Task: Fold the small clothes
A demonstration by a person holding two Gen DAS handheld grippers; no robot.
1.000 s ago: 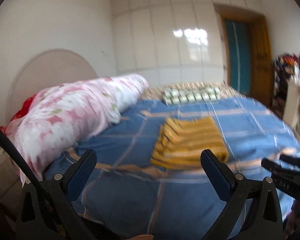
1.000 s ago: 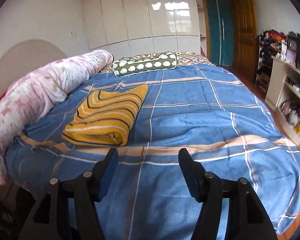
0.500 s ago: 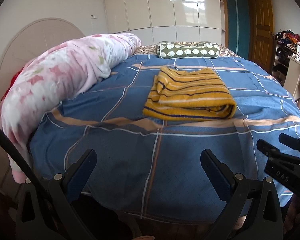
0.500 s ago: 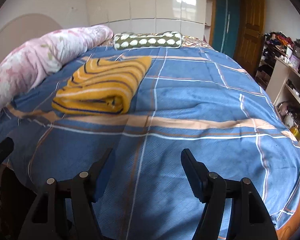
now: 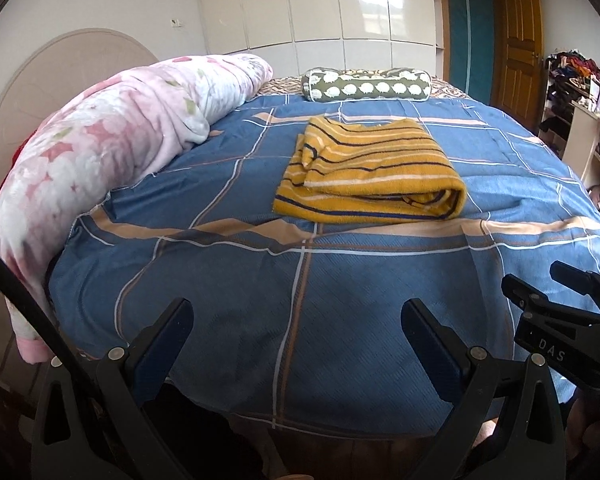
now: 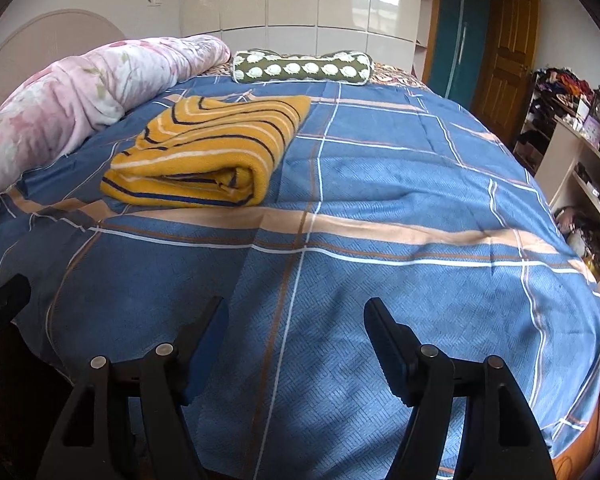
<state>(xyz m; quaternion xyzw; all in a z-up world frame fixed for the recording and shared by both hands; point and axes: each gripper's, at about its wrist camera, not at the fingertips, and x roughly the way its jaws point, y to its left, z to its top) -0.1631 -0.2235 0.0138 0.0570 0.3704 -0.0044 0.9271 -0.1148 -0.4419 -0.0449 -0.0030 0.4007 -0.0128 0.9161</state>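
A yellow garment with dark and white stripes (image 5: 370, 172) lies folded in a thick rectangle on the blue checked bedspread (image 5: 300, 320). It also shows in the right wrist view (image 6: 208, 156), left of centre. My left gripper (image 5: 296, 316) is open and empty, well short of the garment, over the bed's near edge. My right gripper (image 6: 296, 316) is open and empty too, to the right of the garment and short of it. The right gripper's body shows at the right edge of the left wrist view (image 5: 560, 328).
A rolled pink floral quilt (image 5: 100, 152) lies along the bed's left side by the headboard (image 5: 48, 76). A green bolster pillow (image 5: 366, 84) lies at the far end. White shelves with clutter (image 6: 580, 168) stand right of the bed. A wardrobe and a wooden door (image 6: 508, 56) are behind.
Both grippers have drawn back from the folded garment toward the bed's near edge and tilted downward. Both stay open and empty. The garment has not moved.
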